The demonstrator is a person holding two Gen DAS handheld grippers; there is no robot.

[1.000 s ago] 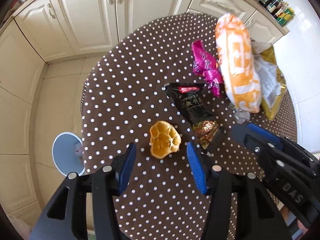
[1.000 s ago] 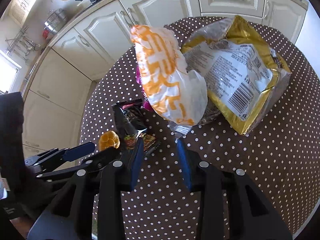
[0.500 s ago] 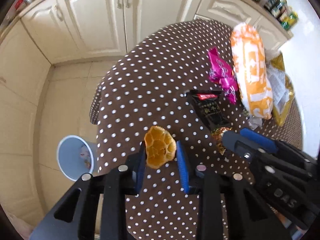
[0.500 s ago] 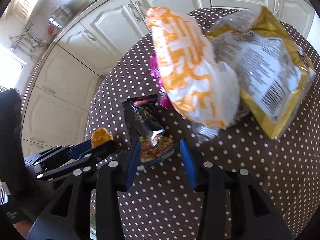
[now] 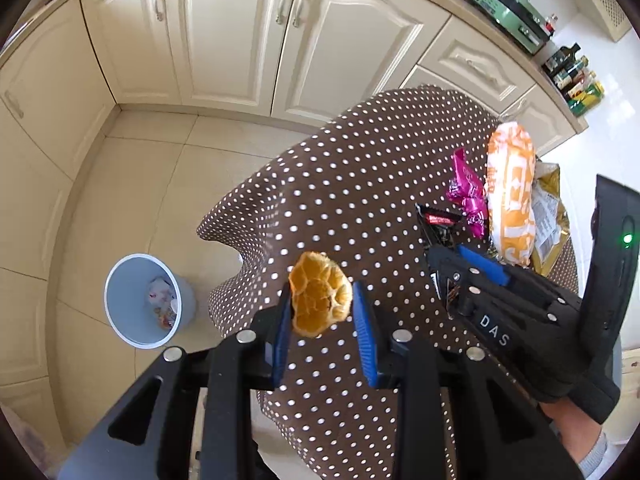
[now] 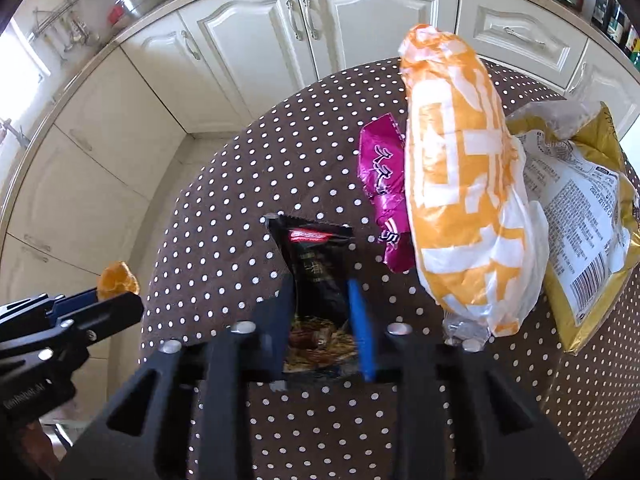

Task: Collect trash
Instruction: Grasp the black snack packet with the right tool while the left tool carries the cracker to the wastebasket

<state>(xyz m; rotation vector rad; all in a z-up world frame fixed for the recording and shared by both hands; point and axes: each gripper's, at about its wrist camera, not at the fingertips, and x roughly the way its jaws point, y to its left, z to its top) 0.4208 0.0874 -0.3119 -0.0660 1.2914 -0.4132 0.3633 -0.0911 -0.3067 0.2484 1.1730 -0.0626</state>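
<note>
My left gripper [image 5: 321,287] is shut on a dried orange peel [image 5: 316,308] and holds it up over the near left edge of the brown dotted table [image 5: 340,184]. The same peel [image 6: 116,280] shows in the right wrist view at the far left. My right gripper [image 6: 320,282] points down at a black snack wrapper [image 6: 312,248]. Its jaws are closing, and the pads press on the wrapper's lower end. A pink wrapper [image 6: 384,176], an orange-and-white bag [image 6: 460,184] and a gold bag [image 6: 580,208] lie to the right of it.
A light blue bin [image 5: 140,300] with some trash in it stands on the tiled floor, left of the table. Cream cabinets [image 5: 224,40] run along the back. The tablecloth hangs in folds over the table's left edge.
The left gripper shut on the orange peel, lifted it and carried it left towards the table's edge. The right gripper moved from the orange-and-white bag to the black wrapper and narrowed onto it.
</note>
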